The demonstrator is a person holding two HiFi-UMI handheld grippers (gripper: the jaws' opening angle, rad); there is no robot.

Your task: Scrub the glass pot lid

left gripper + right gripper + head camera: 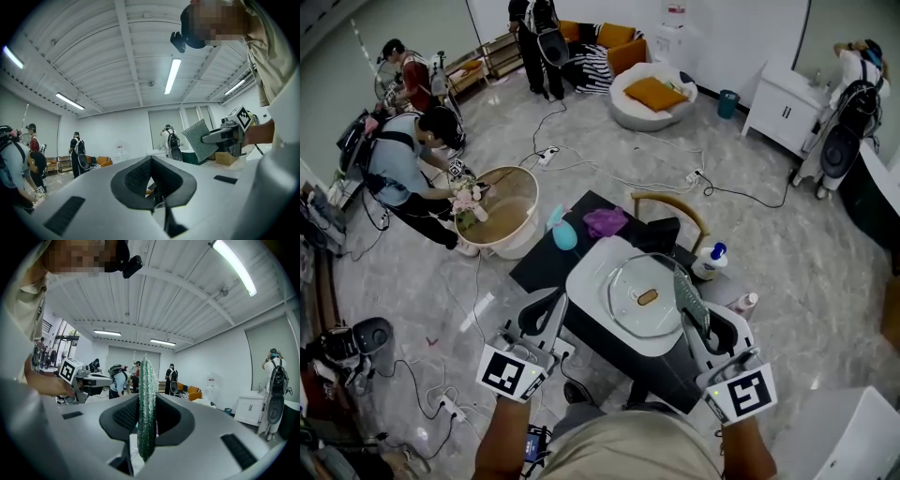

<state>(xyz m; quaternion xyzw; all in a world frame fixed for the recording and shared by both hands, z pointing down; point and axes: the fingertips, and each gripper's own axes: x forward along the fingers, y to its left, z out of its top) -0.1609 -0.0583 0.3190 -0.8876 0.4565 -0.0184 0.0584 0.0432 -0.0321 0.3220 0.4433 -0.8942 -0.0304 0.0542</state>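
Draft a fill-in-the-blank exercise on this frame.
1. The right gripper is shut on a mesh scouring pad coloured ___.
2. The round glass pot lid lies in a rounded basin coloured ___.
3. The left gripper holds nothing; its jaws are ___.
Missing words: green; white; shut.

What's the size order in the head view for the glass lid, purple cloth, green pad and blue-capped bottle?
1. glass lid, clearly largest.
2. green pad and purple cloth: about alike, so I can't rank them.
3. blue-capped bottle, slightly smaller.
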